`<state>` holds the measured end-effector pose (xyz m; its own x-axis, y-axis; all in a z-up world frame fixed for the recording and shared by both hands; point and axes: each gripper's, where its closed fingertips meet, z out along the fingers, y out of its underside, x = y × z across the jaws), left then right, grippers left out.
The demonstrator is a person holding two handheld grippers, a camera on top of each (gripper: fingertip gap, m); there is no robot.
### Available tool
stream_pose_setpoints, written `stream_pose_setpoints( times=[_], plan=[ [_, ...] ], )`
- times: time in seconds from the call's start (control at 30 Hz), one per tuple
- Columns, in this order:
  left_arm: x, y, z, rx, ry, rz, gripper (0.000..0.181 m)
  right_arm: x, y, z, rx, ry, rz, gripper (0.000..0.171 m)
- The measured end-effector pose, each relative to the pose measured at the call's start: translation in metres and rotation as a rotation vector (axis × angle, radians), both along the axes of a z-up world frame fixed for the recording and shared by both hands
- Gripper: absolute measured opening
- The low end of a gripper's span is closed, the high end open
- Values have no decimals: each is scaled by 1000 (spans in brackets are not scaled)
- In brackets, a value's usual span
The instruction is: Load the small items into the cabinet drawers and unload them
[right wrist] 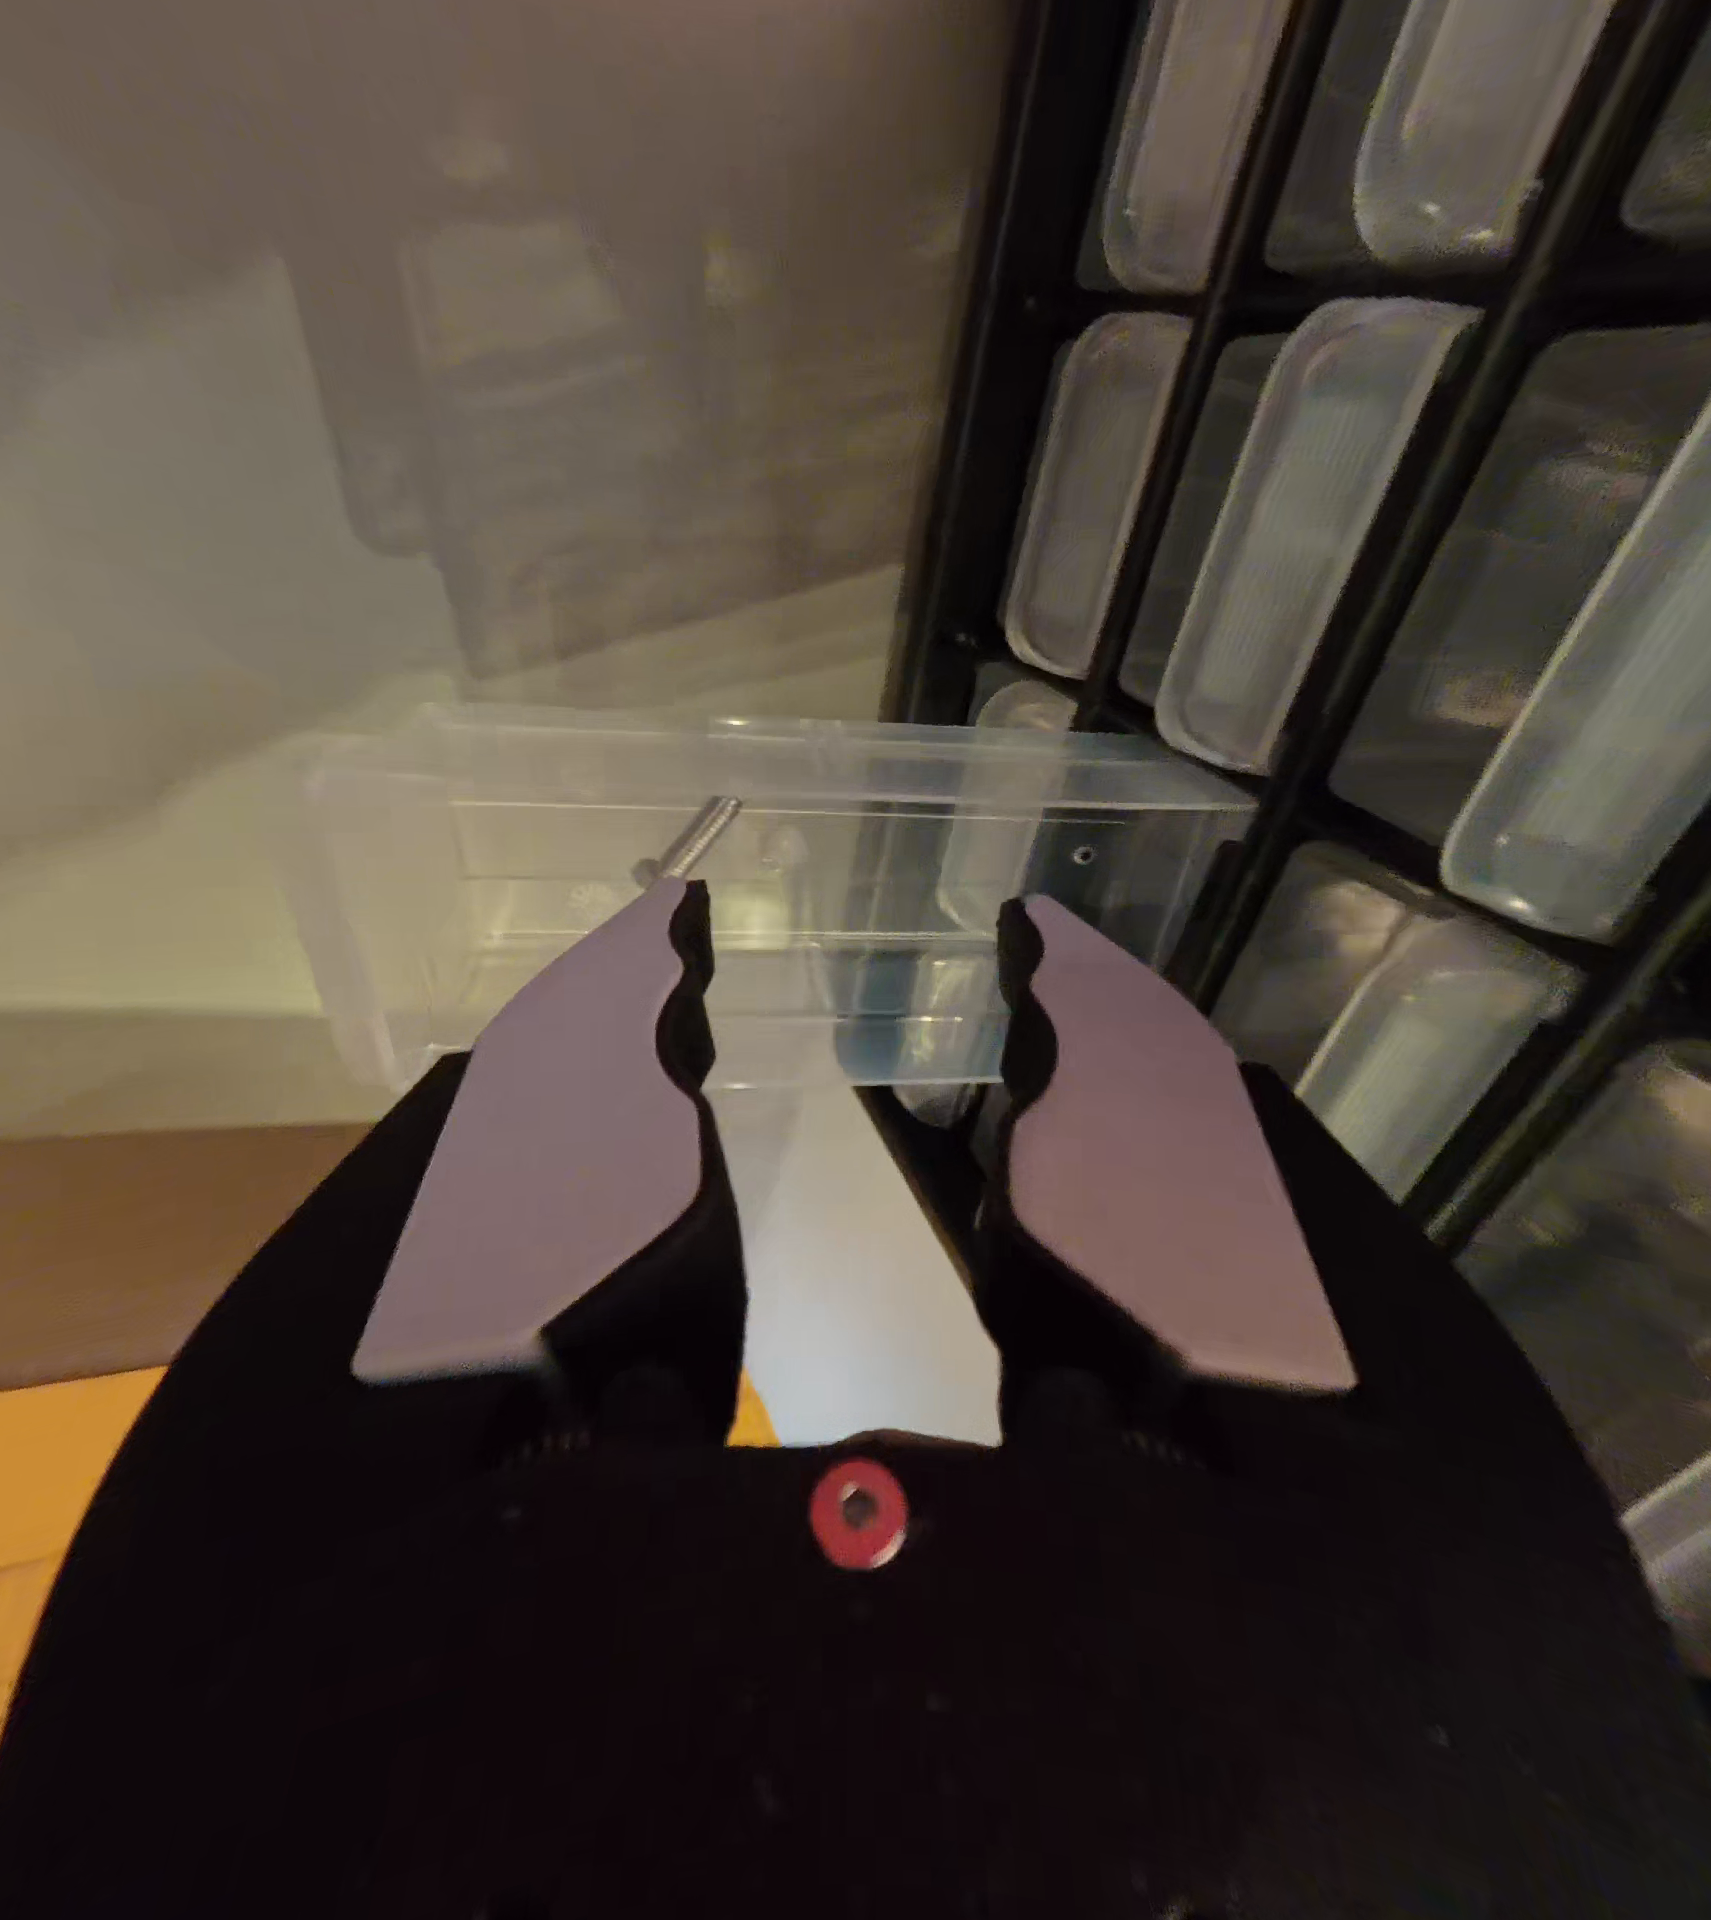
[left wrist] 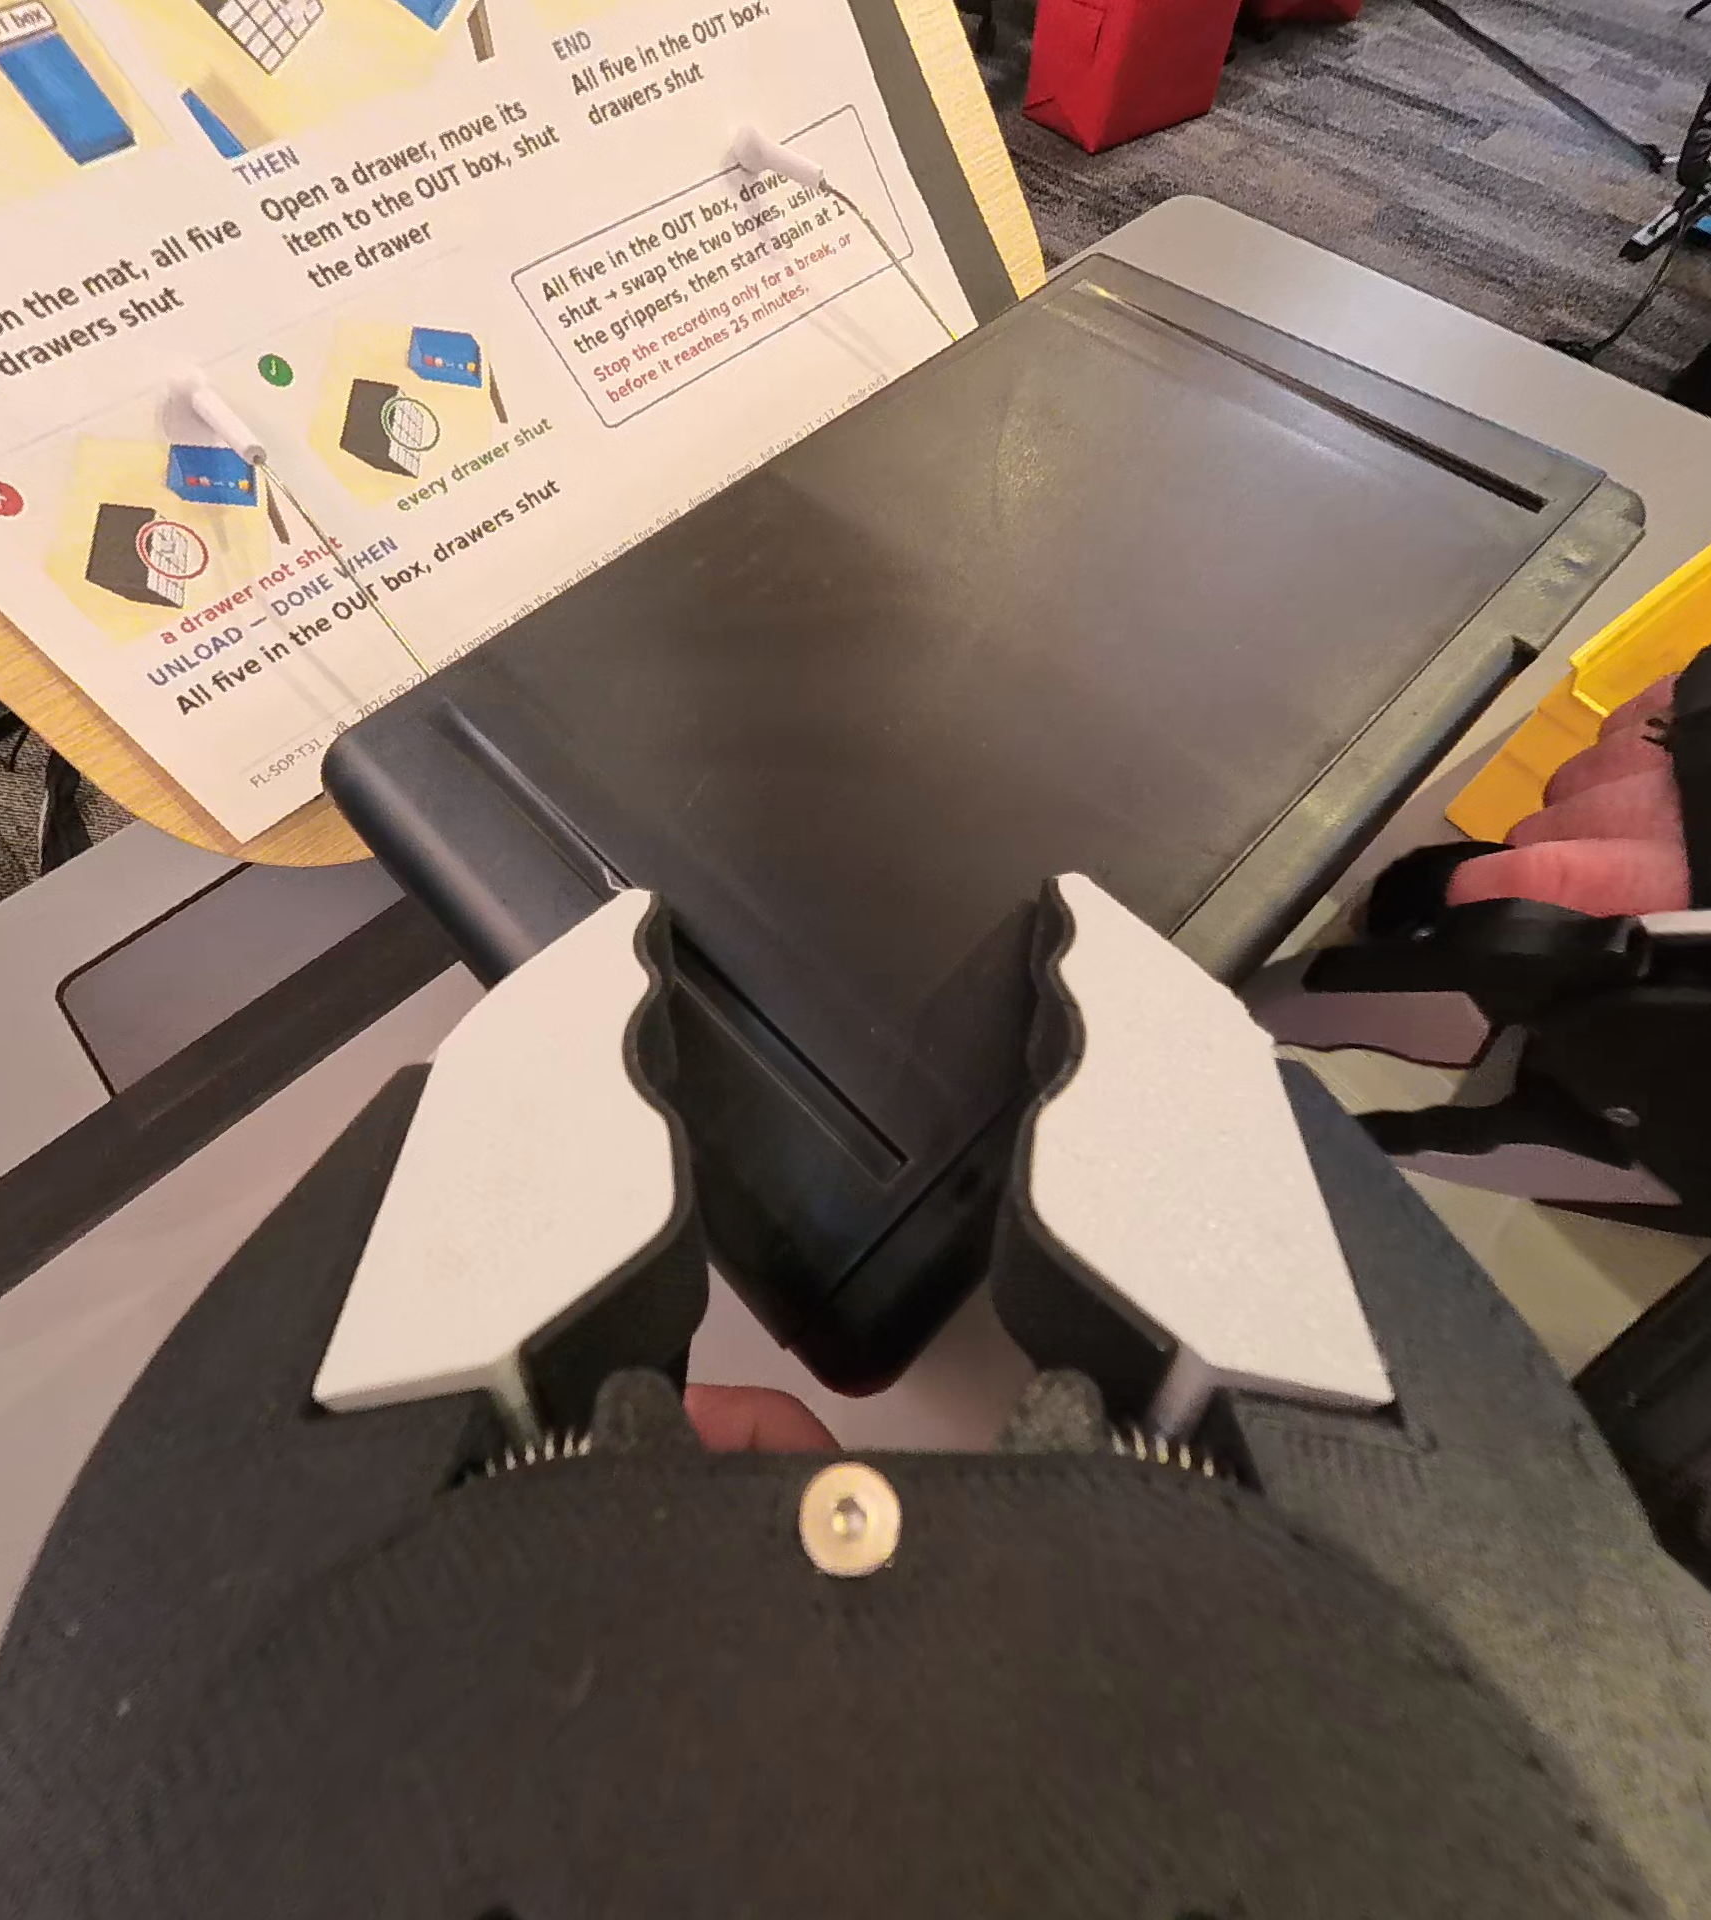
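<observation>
In the right wrist view the small-parts cabinet (right wrist: 1402,582) is cut off by the top and right edges of the frame, and the contents of its shut clear drawers cannot be made out. One clear drawer (right wrist: 726,894) stands pulled out from the cabinet's lower left, its long axis running left to right across mid-frame. Inside it lies a silver bolt (right wrist: 695,842), tilted from lower left to upper right; its lower end is hidden behind the left fingertip. The right gripper (right wrist: 851,925) hangs just in front of the drawer, jaws spread wide and holding nothing.

In the left wrist view the left gripper (left wrist: 851,925) is also spread wide, straddling the near corner of the cabinet's black top (left wrist: 986,665); whether the pads touch it is unclear. An instruction sheet (left wrist: 363,312) fills the upper left, and a yellow bin (left wrist: 1661,644) is cropped at the right edge.
</observation>
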<state>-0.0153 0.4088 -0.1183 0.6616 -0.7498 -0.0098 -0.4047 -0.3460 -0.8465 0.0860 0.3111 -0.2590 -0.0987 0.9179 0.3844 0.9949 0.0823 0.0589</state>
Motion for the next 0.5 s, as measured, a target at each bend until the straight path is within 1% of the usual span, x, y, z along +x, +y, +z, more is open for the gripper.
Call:
stream_pose_setpoints(
  times=[0.07, 0.23, 0.27, 0.3, 0.37, 0.4, 0.5],
  plan=[
    [0, 0, 0, -1, 0, 0, 68, -2, -8, -3, -58, 31, -12, 48],
    [0, 0, 0, 2, -4, 3, 68, -3, -23, -20, -110, -21, -3, 44],
    [0, 0, 0, 2, -3, 3, 67, -4, -23, -21, -100, -30, 3, 46],
    [0, 0, 0, 2, -3, 3, 68, -4, -22, -21, -82, -36, 0, 42],
    [0, 0, 0, 1, -2, 3, 68, -6, -15, -17, -24, -31, 1, 25],
    [0, 0, 0, 1, -2, 3, 68, -5, -9, -14, 12, -26, 0, 22],
    [0, 0, 0, 2, -4, 4, 67, -5, -5, -11, 17, 8, -16, 26]
  ],
)
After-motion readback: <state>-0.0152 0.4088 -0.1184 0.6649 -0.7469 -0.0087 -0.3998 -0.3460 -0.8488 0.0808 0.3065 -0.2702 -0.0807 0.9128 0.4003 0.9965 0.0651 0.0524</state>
